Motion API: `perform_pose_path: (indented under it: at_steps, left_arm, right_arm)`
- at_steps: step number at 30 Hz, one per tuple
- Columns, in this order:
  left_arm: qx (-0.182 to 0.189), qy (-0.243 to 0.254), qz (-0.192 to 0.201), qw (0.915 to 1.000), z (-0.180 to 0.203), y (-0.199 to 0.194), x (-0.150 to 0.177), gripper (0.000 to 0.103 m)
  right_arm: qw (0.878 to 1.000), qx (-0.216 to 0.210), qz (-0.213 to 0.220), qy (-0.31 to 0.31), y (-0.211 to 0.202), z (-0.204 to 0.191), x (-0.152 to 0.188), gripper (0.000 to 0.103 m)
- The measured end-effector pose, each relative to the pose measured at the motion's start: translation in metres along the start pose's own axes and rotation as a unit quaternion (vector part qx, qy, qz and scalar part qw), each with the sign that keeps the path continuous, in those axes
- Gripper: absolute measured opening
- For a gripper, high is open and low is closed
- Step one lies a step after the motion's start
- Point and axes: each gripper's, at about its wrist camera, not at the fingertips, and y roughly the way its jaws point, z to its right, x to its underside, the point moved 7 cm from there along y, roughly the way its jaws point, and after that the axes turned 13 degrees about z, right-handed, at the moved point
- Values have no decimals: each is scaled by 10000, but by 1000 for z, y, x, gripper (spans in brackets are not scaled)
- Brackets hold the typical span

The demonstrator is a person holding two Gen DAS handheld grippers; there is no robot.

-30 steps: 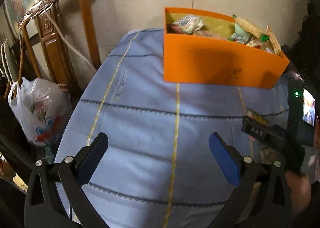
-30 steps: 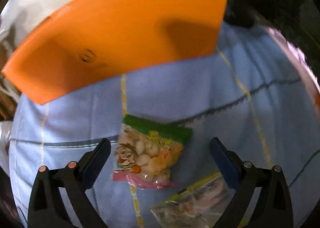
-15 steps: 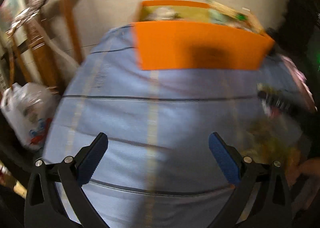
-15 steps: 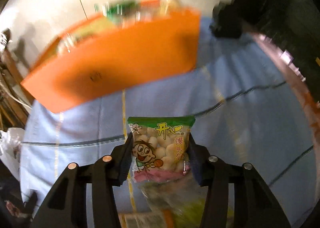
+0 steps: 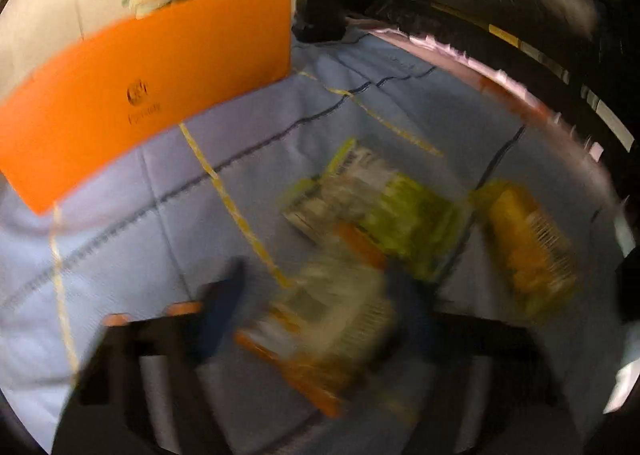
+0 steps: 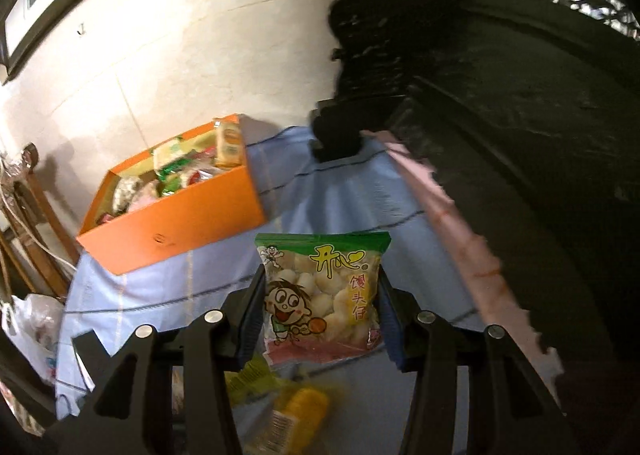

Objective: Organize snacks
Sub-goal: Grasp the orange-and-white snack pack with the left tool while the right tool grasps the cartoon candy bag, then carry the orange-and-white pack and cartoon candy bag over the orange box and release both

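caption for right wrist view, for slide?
Right hand-held gripper holds a snack bag above the blue tablecloth, orange box ahead.

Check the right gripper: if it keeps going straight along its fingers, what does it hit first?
Probably the orange box: the right gripper, shut on the snack bag, points over bare blue tablecloth toward it. Depth unclear.

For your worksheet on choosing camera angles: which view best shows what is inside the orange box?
The right wrist view: it looks down into the orange box, showing snack packets inside. The left wrist view is blurred, showing mostly the box's outer side, with packets poking above its rim.
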Motion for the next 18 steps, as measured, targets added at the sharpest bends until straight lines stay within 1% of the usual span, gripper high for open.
perform_pose_path:
  at_steps: [1, 3, 5, 6, 9, 11, 13, 18]
  left_arm:
    - [-154, -105, -112, 9998, -2, 1, 0, 34]
    - [-362, -53, -251, 9990, -2, 0, 1, 32]
    - [-338, -306, -304, 9985, -5, -6, 1, 30]
    - [-351, -550, -278, 9975, -9, -12, 2, 30]
    - [-512, -789, -230, 9953, -26, -27, 1, 29]
    - [-564, -900, -237, 9941, -32, -39, 3, 29]
    - [-632, -963, -142, 9932, -42, -55, 4, 29]
    - [-738, -1075, -15, 9915, -56, -79, 3, 28]
  right_arm:
    - [10000, -42, -54, 68, -1, 2, 0, 51]
    - [9995, -136, -183, 214, -2, -1, 4, 51]
    - [9997, -166, -139, 140, -5, -5, 2, 51]
    - [9997, -203, -110, 126, -8, -8, 0, 51]
    - [9991, -376, -25, 169, -18, -19, -7, 51]
    - [9990, -416, 139, 64, -28, -28, -14, 51]
    - [9984, -520, 235, 28, -35, -37, -19, 51]
    - [9972, -674, 316, 55, -48, -51, -21, 51]
